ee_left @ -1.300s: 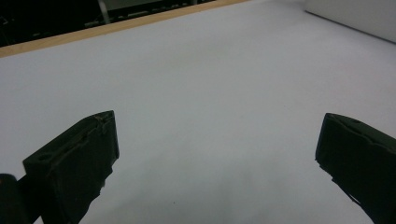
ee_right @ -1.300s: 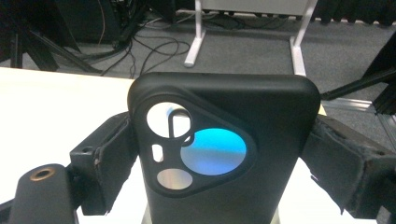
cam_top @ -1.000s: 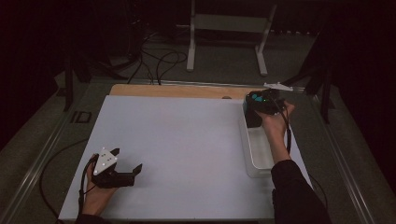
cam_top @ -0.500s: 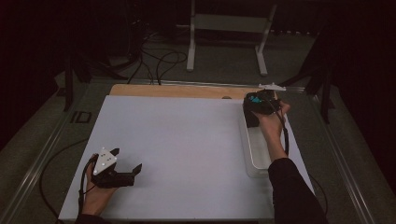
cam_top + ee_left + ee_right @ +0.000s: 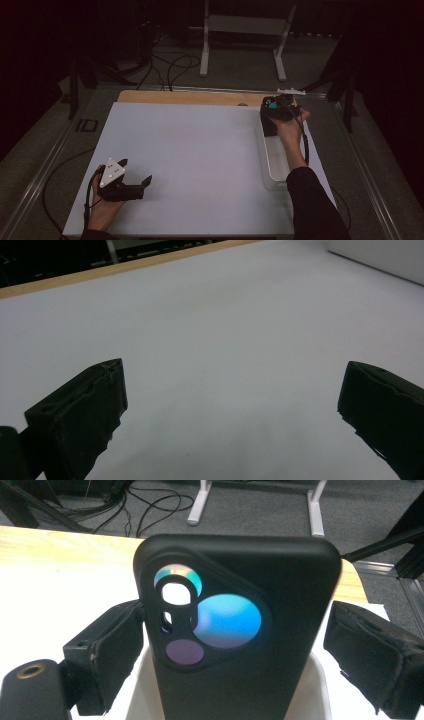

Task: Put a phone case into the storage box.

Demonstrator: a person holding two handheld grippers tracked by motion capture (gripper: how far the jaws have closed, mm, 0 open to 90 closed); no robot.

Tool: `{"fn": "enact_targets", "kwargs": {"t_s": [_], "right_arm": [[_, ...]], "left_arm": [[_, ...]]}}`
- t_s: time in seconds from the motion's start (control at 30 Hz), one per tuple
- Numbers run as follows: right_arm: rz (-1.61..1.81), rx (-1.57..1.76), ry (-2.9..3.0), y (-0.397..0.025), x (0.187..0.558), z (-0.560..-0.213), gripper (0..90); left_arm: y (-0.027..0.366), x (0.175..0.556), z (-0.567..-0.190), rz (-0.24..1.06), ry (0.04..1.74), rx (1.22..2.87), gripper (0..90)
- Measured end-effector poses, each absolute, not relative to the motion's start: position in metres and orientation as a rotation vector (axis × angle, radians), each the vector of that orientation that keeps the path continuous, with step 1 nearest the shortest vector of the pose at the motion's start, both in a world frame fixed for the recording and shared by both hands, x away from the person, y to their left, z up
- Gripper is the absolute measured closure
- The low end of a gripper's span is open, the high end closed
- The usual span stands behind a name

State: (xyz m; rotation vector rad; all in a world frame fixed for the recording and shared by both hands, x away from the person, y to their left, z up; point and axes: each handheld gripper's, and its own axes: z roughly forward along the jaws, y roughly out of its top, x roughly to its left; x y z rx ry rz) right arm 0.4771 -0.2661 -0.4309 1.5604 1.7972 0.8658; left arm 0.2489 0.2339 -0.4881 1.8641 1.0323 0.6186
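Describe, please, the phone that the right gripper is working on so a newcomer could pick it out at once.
Start at the white table and go to its right edge, where a clear tray lies. At the tray's far end, between the jaws of the right gripper, stands the phone. It is the one black slab there, in a case whose camera cut-outs shine iridescent blue.

Matt black phone case (image 5: 240, 630) with iridescent glossy lens cutouts, smooth white tabletop (image 5: 200, 150), wooden edge (image 5: 190, 97)
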Motion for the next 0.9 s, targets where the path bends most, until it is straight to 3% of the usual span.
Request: {"fn": "enact_targets", "kwargs": {"t_s": [0.9], "right_arm": [[1.032,1.463,1.822,-0.270,0.447,-0.404,8.8]], "left_arm": [[0.234,0.249,-0.488,0.616,1.034,1.861,0.0]]}}
